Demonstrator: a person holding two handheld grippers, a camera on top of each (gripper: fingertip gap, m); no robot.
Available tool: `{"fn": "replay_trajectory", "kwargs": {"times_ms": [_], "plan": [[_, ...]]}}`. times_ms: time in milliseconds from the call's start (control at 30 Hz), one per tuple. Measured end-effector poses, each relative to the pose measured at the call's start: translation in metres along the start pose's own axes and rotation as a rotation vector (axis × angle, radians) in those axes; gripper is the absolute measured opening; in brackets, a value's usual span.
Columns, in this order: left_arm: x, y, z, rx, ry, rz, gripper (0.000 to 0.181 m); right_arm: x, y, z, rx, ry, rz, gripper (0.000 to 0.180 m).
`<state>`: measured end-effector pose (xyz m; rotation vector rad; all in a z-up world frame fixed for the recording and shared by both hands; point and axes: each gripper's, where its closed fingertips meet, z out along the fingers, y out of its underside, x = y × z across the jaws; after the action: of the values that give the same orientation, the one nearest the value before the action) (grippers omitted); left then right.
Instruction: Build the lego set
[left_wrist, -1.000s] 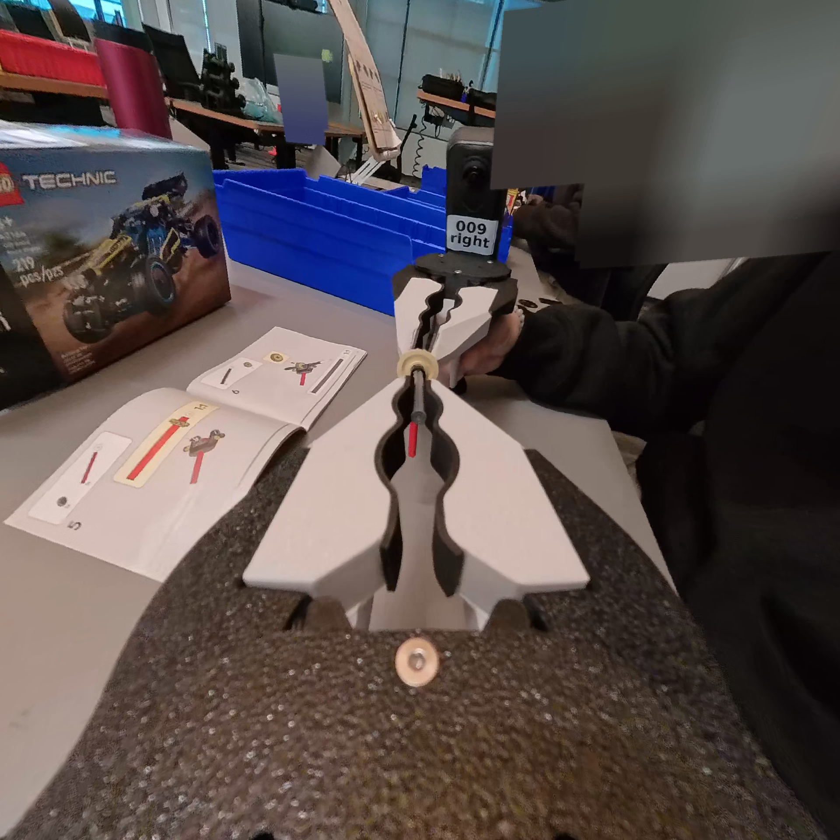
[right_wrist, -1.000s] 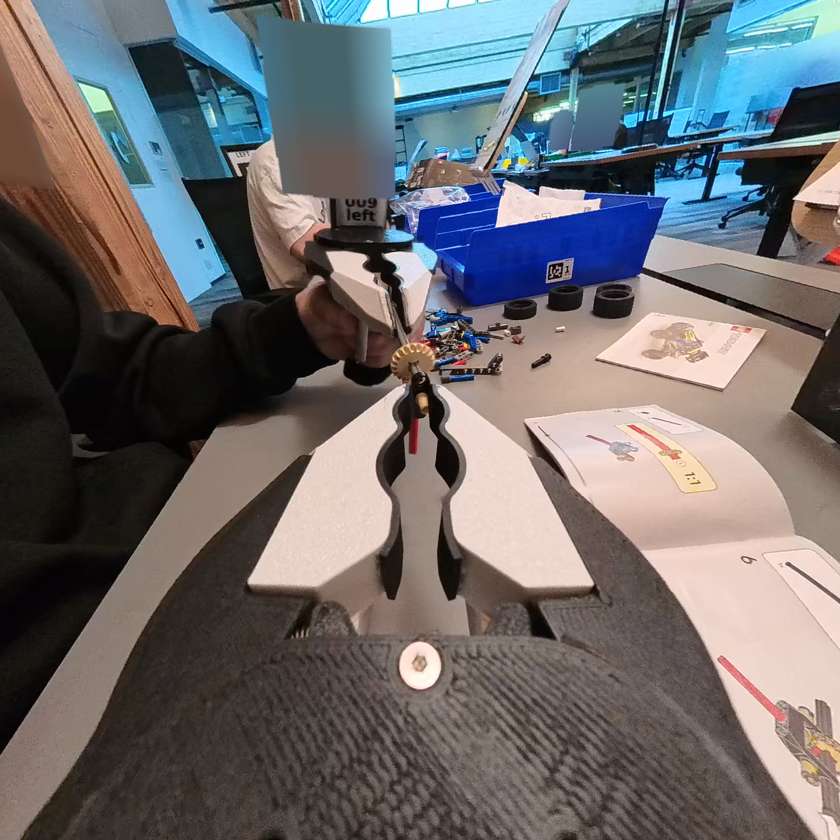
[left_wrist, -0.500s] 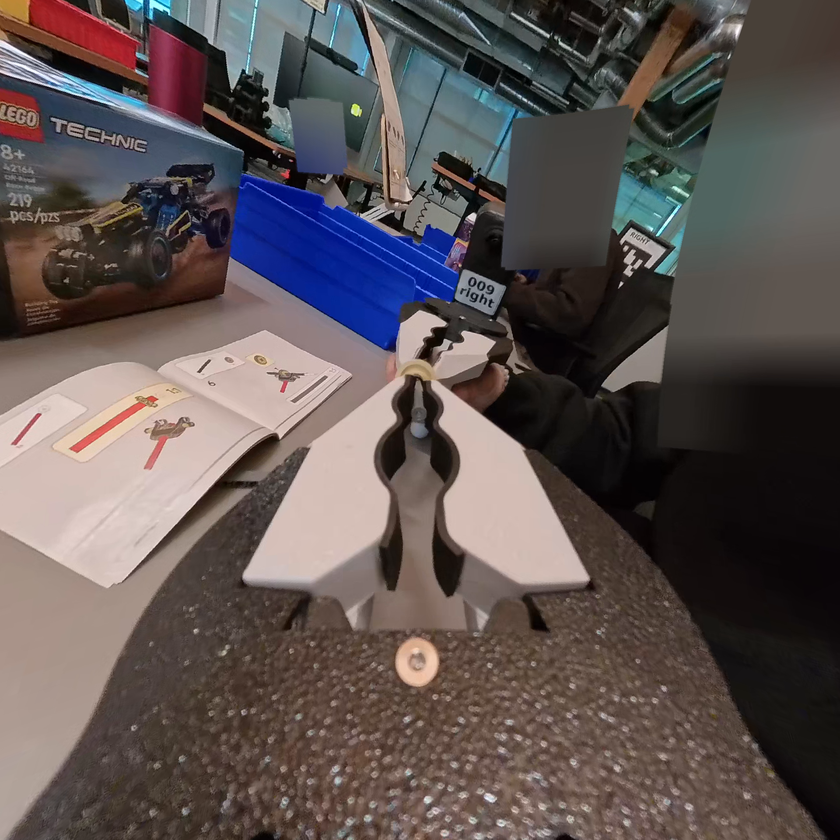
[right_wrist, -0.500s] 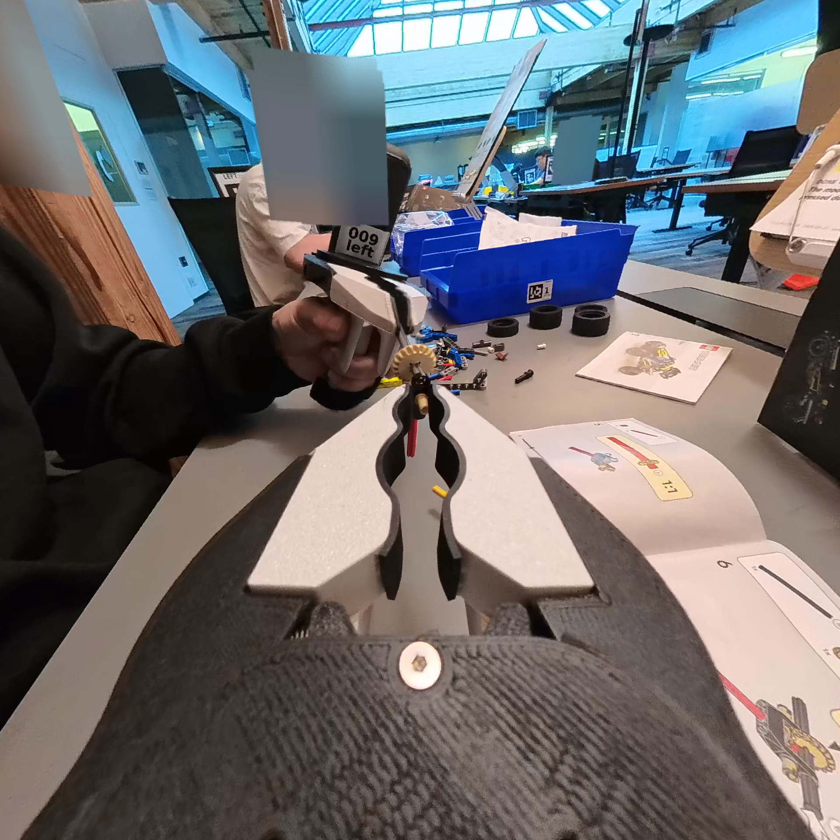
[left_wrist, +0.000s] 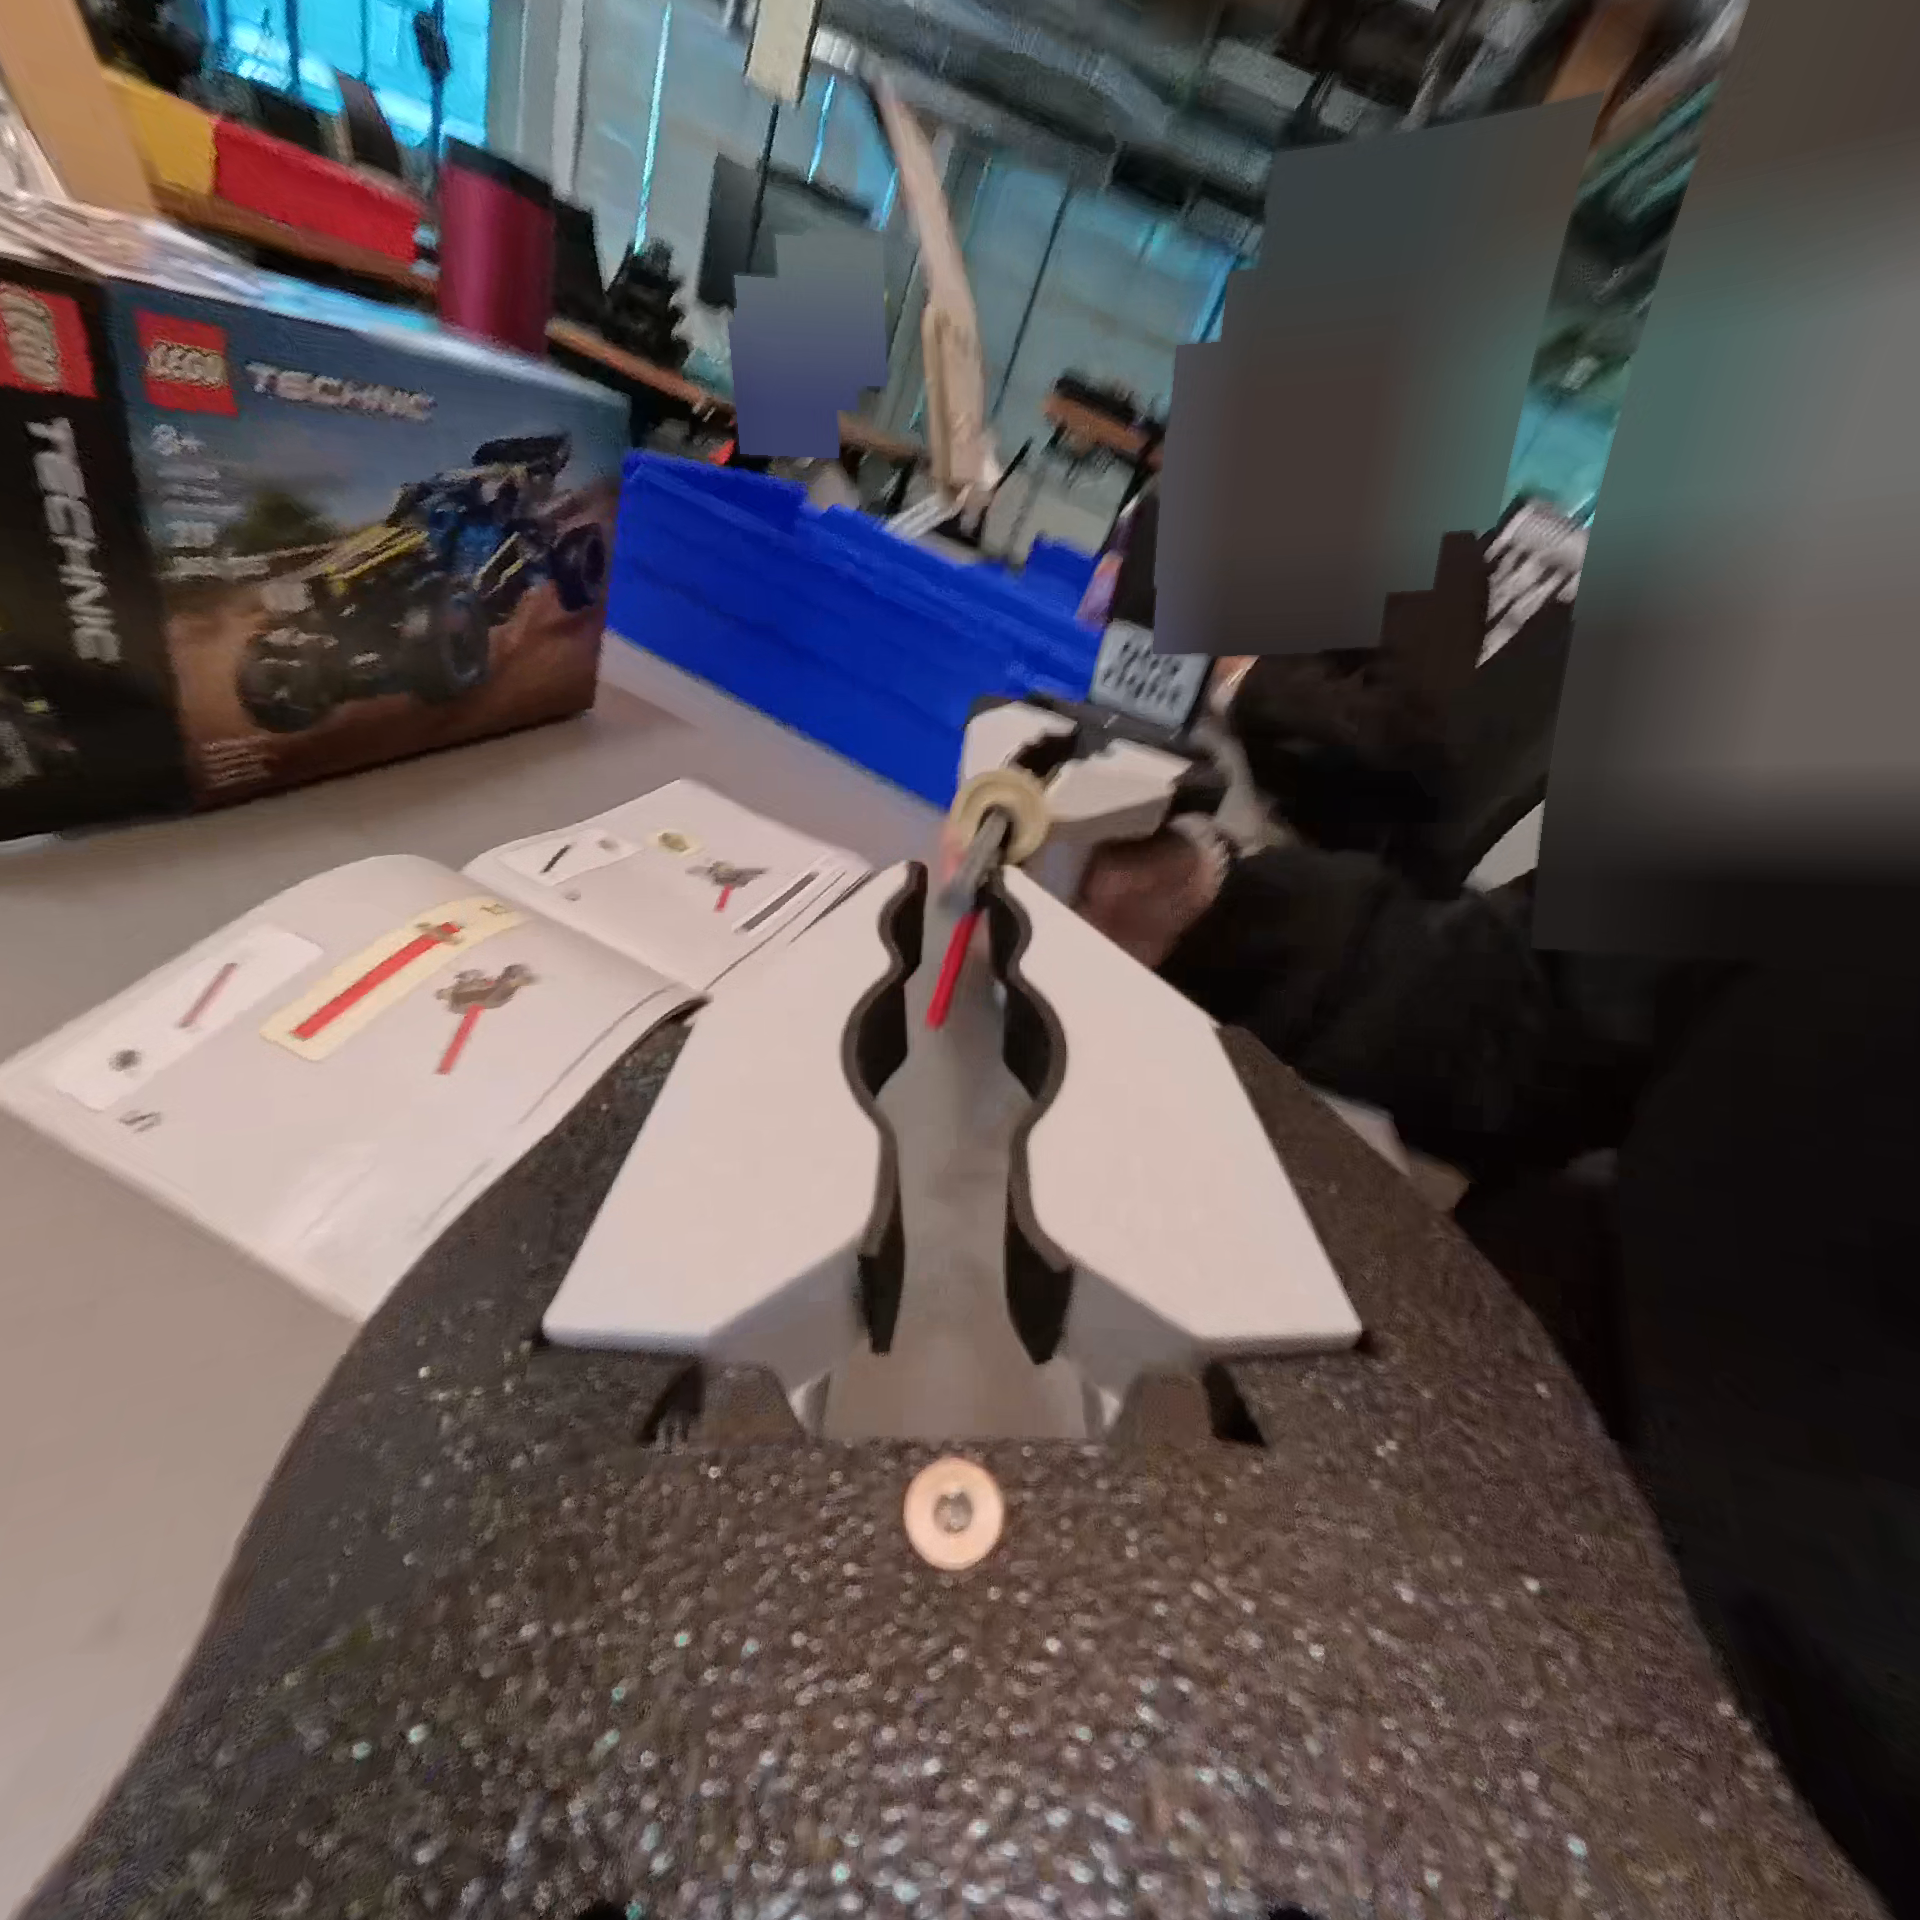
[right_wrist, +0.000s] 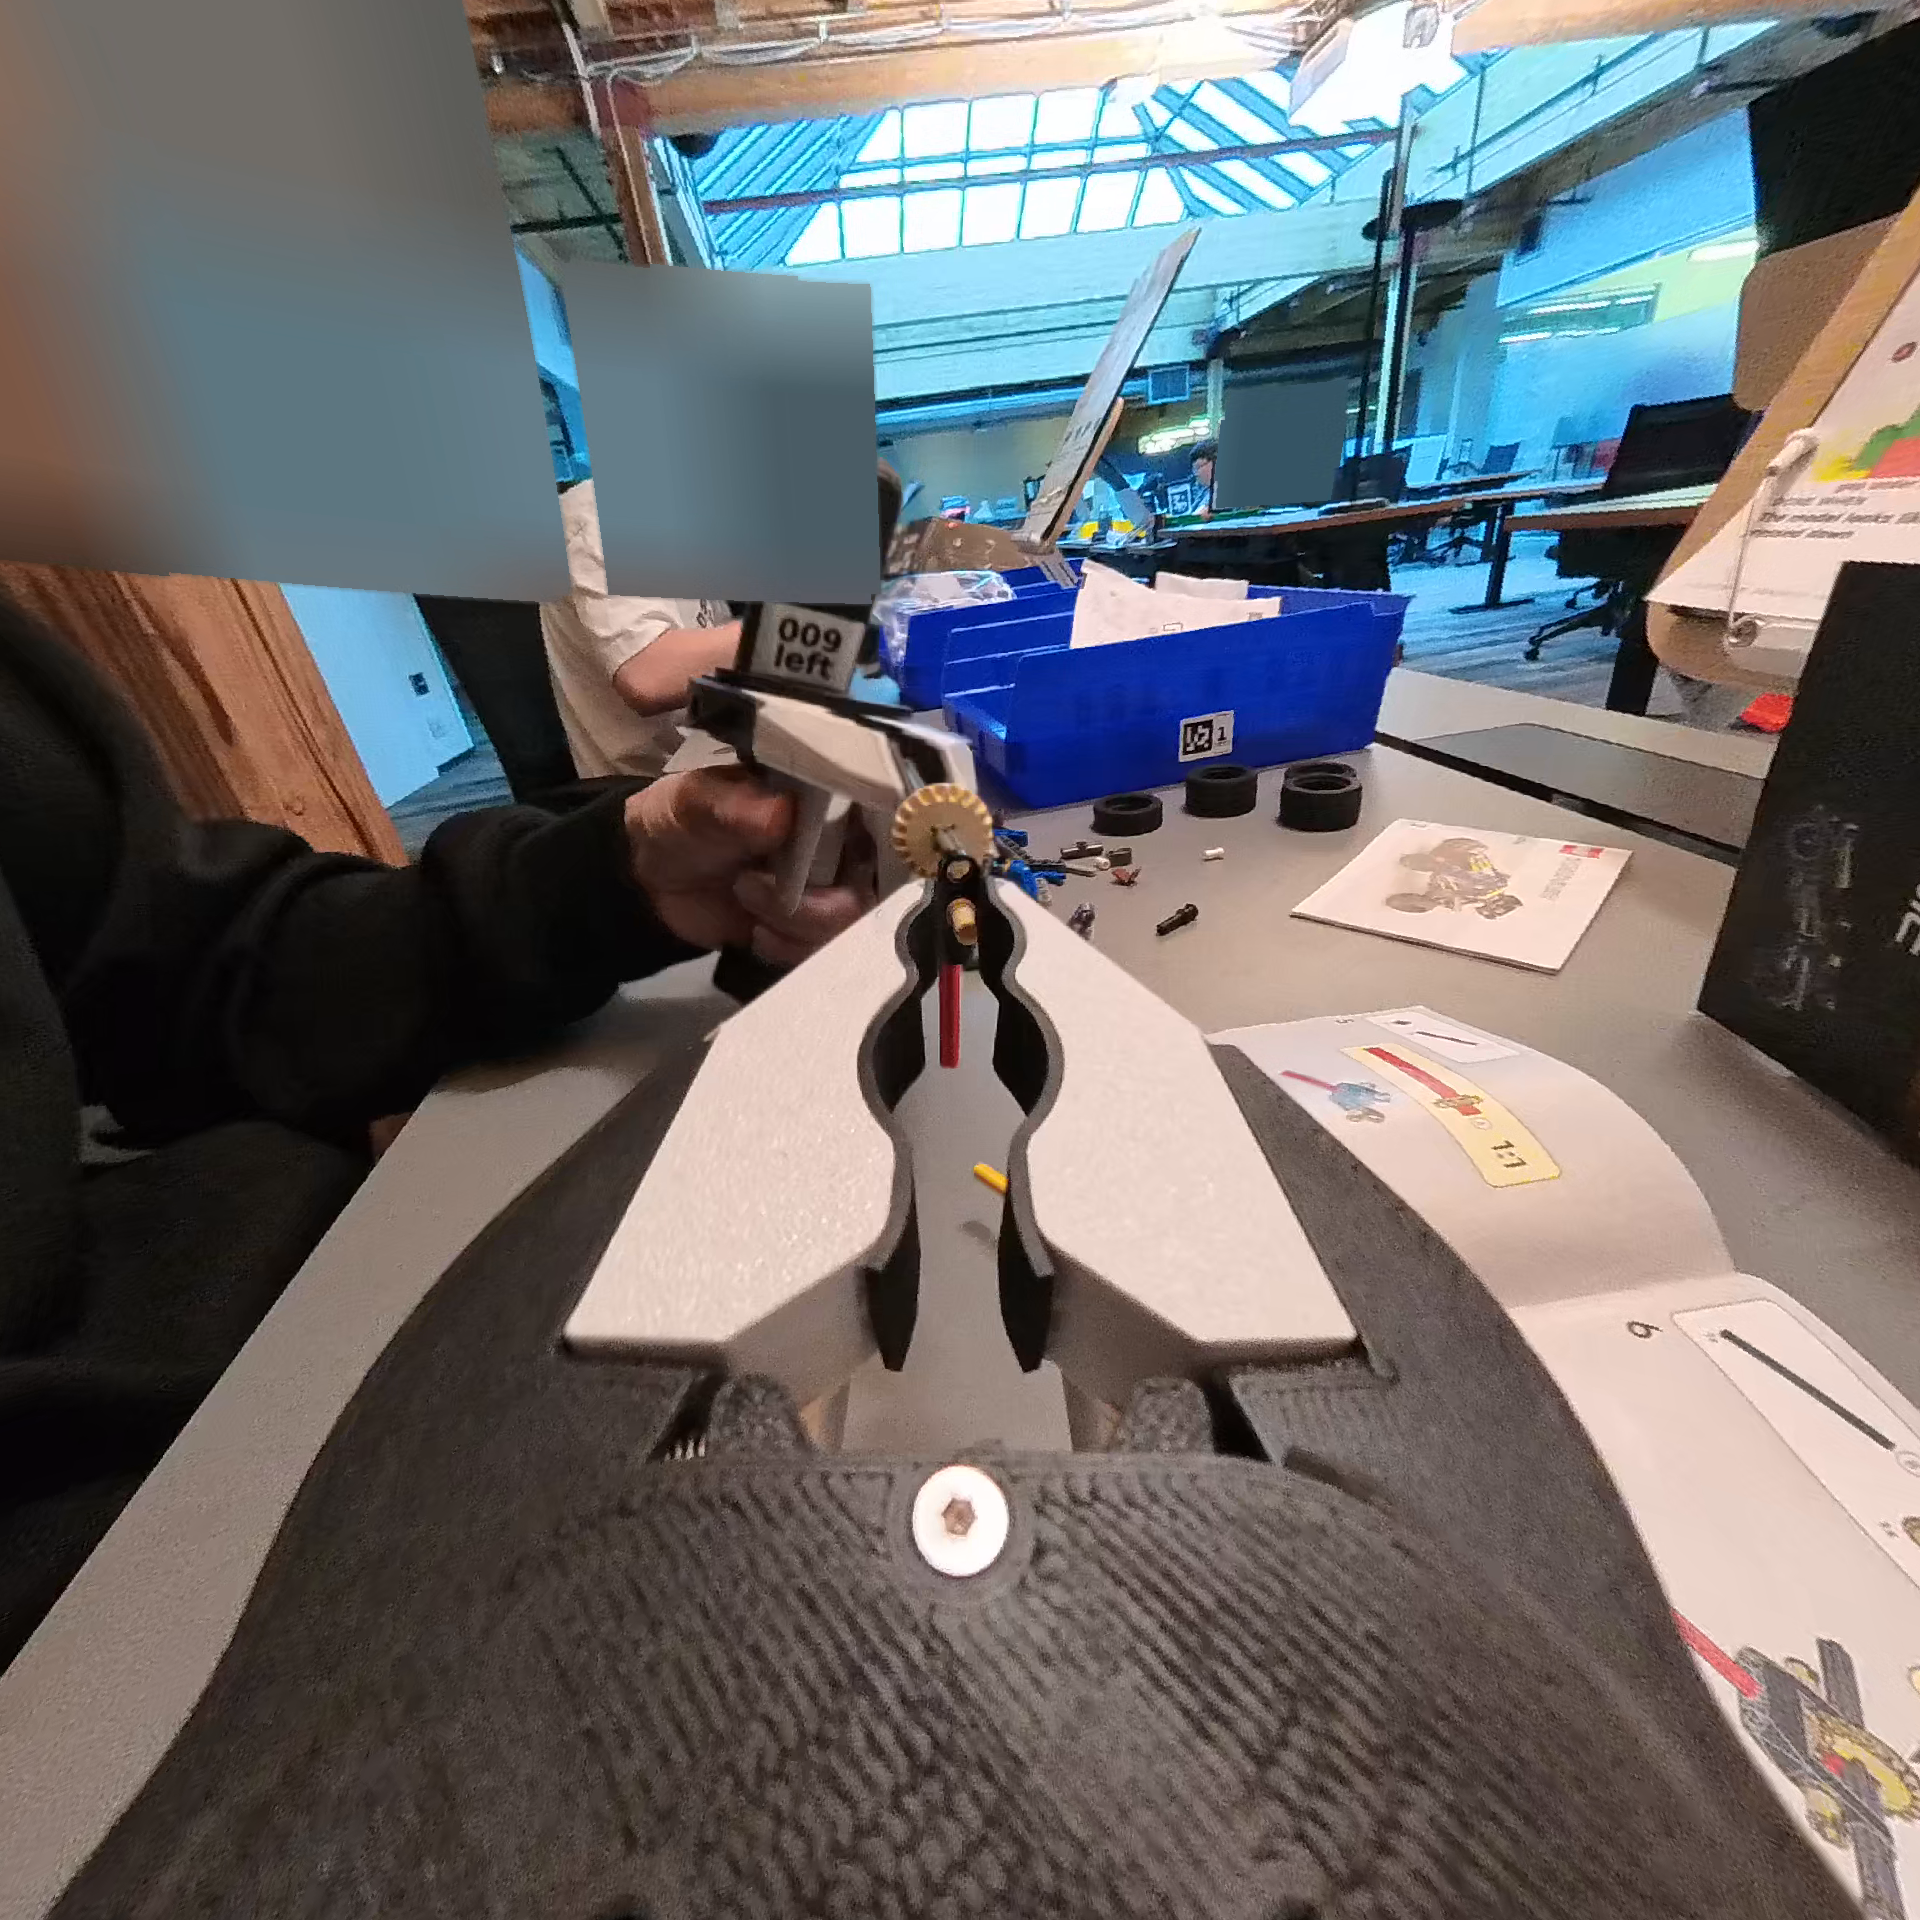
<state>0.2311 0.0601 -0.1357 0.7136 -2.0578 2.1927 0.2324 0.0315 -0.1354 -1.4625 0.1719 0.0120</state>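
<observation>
Two grippers meet at one small assembly — right gripper (right_wrist: 951, 904) pinches the red axle (right_wrist: 949, 1013) at its jaw tips; left gripper (left_wrist: 954, 894), slightly parted, holds nothing visibly. Tan gear (right_wrist: 940, 821) sits just beyond the tips. Light, stiff, slippery — grip the axle shaft.

Skylit hall (right_wrist: 997, 197) — wooden beams; desks (right_wrist: 1382, 520)

Printed lettering and a red logo stand on the box (left_wrist: 343, 540), front and side. The open booklet (left_wrist: 343, 997) carries small page numbers and a scale mark. A white tag (right_wrist: 808, 646) with dark print sits atop the left gripper (right_wrist: 935, 779). A coded sticker (right_wrist: 1205, 736) marks the blue bin (right_wrist: 1091, 717); the leaflet (right_wrist: 1455, 894) and hanging card (right_wrist: 1829, 499) bear print.
</observation>
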Motion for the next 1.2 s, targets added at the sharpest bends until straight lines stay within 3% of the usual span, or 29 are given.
{"fn": "replay_trajectory", "kwargs": {"times_ms": [100,600,833,1033,1200], "plan": [[-0.002,0.006,-0.004,-0.067,-0.037,0.092,0.009,-0.002,0.002,0.0,-0.015,-0.007,-0.014,0.005],[0.009,0.007,0.002,-0.069,0.005,0.097,0.003,-0.006,0.006,0.004,-0.046,-0.01,-0.035,0.005],[0.013,0.006,0.001,-0.042,0.087,-0.024,0.002,-0.01,0.006,0.004,-0.045,-0.054,0.023,0.005],[0.016,0.005,0.002,-0.045,0.079,0.002,0.003,-0.011,0.006,0.004,-0.04,-0.071,0.054,0.004],[0.015,-0.001,0.006,0.018,0.086,-0.093,0.002,-0.008,0.001,0.002,-0.001,-0.059,0.083,0.005]]}}
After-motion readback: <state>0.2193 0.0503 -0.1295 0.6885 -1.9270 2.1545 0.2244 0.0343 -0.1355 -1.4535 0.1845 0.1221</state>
